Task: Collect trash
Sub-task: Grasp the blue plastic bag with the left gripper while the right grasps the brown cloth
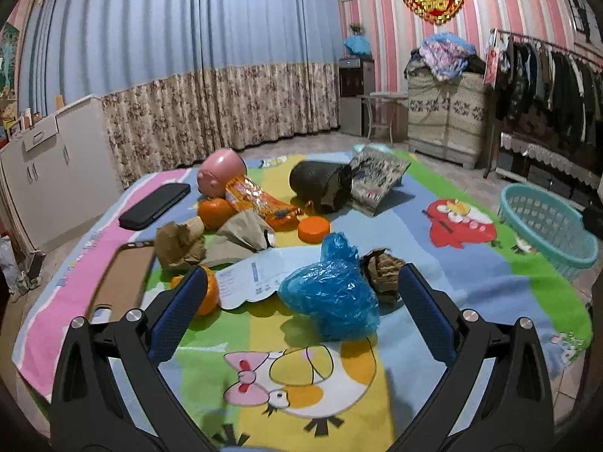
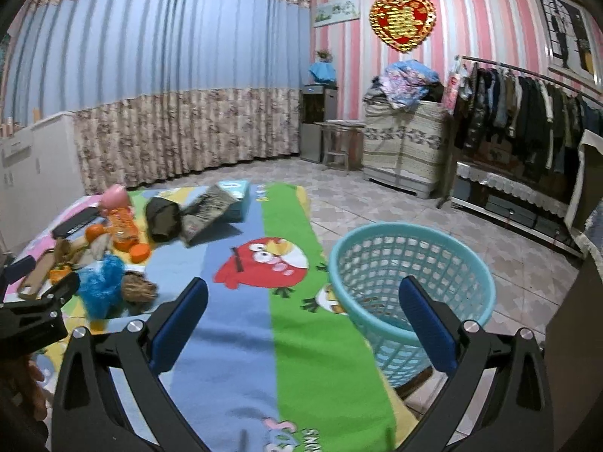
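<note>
Blue curtains [image 1: 188,26] and pink striped wallpaper back a bed spread with a cartoon blanket [image 1: 452,275]. At its left edge lie a phone case [image 1: 124,282] and a black wallet [image 1: 154,205], well apart. Next comes a cluster: crumpled brown paper [image 1: 181,245], oranges [image 1: 215,211], an orange snack wrapper [image 1: 260,199] leaning by a pink piggy bank [image 1: 220,171], and an orange lid [image 1: 312,229]. A white slip [image 1: 252,275] lies in front of them.

From the left wrist view, the left hand-held gripper [image 1: 301,286] hovers with its blue pads wide apart on either side of a crumpled blue plastic bag [image 1: 331,290], not touching it. A brown paper wad [image 1: 384,271] sits just beside the bag on its right. Farther back lie a dark roll [image 1: 320,184] and a patterned pouch [image 1: 373,177].

To the right, the right hand-held gripper [image 2: 303,297] also stands spread apart and empty, above the blanket near a teal basket [image 2: 410,286] that sits at the bed's right edge. Clothes hang on a rack [image 2: 527,101] beyond.
</note>
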`<action>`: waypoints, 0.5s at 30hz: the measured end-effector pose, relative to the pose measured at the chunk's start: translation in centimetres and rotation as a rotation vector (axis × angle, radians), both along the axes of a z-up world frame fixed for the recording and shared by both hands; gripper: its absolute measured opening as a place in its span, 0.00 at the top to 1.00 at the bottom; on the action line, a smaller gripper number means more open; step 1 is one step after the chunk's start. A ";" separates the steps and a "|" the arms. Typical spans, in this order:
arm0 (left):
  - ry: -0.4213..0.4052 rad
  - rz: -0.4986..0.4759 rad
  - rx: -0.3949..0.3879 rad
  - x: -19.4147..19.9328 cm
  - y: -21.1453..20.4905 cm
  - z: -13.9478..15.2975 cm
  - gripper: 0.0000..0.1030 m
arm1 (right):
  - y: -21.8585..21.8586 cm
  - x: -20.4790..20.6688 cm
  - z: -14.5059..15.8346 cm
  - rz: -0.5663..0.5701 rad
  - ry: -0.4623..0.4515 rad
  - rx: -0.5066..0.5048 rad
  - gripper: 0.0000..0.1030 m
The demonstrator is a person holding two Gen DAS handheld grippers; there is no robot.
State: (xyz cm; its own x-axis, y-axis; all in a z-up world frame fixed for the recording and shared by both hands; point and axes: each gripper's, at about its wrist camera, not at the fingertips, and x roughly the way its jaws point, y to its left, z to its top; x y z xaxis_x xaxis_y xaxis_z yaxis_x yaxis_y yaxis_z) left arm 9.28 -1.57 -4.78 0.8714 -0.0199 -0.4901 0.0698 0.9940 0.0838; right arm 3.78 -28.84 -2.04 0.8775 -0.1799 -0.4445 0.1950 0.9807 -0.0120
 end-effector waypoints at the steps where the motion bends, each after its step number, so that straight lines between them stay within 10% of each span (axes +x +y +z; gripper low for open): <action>1: 0.014 -0.001 0.006 0.5 -0.1 -0.4 0.05 | -0.3 0.2 0.0 -0.004 0.002 0.004 0.04; 5: 0.071 -0.045 0.006 2.3 -0.6 -1.7 0.12 | -0.9 0.6 -0.3 -0.051 0.011 -0.001 0.04; 11: 0.157 -0.124 0.006 3.5 -1.2 -3.0 0.61 | -1.2 1.3 -1.2 -0.056 0.053 0.015 0.04; 15: 0.171 -0.140 -0.019 3.3 -0.9 -3.7 0.75 | -0.7 1.7 -1.6 -0.053 0.063 0.013 0.04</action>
